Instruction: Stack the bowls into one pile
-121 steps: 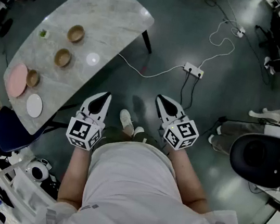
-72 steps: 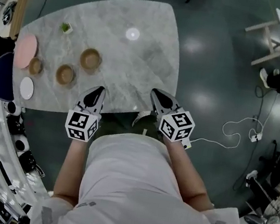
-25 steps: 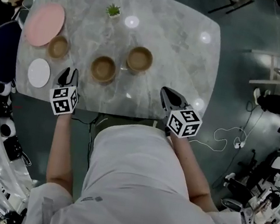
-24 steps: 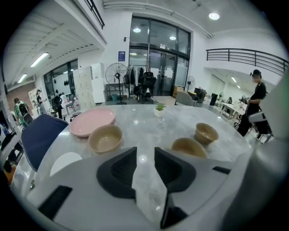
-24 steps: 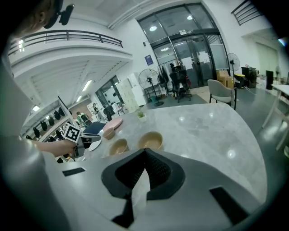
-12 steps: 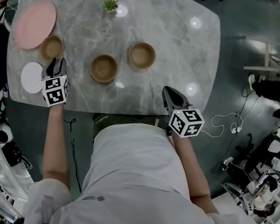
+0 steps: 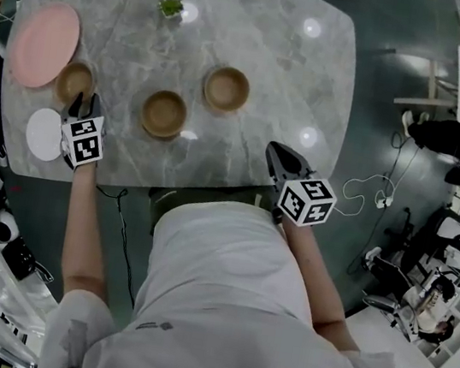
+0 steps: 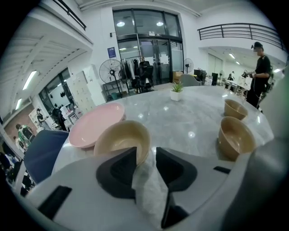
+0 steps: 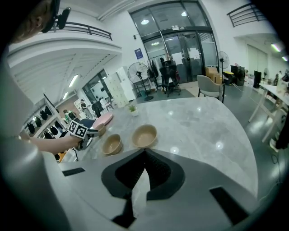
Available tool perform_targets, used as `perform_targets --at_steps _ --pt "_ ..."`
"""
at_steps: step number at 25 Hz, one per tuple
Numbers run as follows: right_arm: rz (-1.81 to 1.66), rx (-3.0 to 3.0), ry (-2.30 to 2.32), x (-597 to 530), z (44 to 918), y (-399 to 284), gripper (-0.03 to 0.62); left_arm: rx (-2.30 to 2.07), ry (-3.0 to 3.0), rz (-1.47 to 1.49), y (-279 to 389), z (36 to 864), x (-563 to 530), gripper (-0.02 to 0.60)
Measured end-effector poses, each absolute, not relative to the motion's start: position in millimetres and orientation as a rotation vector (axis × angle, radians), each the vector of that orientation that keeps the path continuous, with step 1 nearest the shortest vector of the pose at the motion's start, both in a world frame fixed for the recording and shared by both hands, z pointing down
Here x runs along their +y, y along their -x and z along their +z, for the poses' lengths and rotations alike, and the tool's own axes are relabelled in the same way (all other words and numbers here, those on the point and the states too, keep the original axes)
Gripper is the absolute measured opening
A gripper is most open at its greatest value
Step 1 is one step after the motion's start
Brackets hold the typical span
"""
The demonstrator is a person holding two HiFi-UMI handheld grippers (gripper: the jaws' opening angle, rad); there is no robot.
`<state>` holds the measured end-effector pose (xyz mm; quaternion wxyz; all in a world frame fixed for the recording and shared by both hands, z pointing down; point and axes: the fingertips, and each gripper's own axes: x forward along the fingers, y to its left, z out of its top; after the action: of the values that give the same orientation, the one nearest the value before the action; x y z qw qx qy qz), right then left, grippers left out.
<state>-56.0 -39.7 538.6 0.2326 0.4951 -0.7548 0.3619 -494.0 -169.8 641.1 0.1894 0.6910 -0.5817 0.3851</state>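
Three tan bowls stand apart on the marble table (image 7: pixel 244 146): a small one (image 7: pixel 74 79) beside the pink plate (image 7: pixel 44 32), a middle one (image 7: pixel 164 114) and a right one (image 7: pixel 227 89). My left gripper (image 7: pixel 85 101) is at the small bowl's near rim. In the left gripper view this bowl (image 8: pixel 118 139) lies just ahead of the left gripper (image 8: pixel 146 153). Its jaws are opening, and only bare table shows between the pads. My right gripper (image 7: pixel 279 155) hovers at the table's near edge, its jaws shut and empty. In the right gripper view the right gripper (image 9: pixel 144 152) faces the right bowl (image 9: pixel 144 135) and the middle bowl (image 9: pixel 111 144).
A small white plate (image 7: pixel 45 134) lies near the table's left corner, close to my left gripper. A little potted plant (image 7: pixel 170 6) stands at the far side. A dark blue chair (image 8: pixel 43 151) sits beyond the left end. A person (image 8: pixel 259 63) stands far off.
My left gripper has moved left and down to the small bowl by the pink plate, and its jaws have widened. The right gripper has stayed near the table's front edge.
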Motion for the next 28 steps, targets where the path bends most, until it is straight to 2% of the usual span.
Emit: perform_targets --at_steps 6,14,28 --pt "0.986 -2.071 -1.377 -39.6 535.0 42.2 0.009 -1.593 -1.934 1.190 492.1 649.9 -167.4 0.123" --pt "0.967 -2.105 -1.372 -42.8 529.1 27.8 0.009 -1.584 -1.902 1.090 481.6 644.9 -161.2 0.040" --pt "0.980 -2.159 -1.348 -45.4 523.7 -7.2 0.009 -1.613 -1.871 1.103 448.1 624.8 -143.5 0.018"
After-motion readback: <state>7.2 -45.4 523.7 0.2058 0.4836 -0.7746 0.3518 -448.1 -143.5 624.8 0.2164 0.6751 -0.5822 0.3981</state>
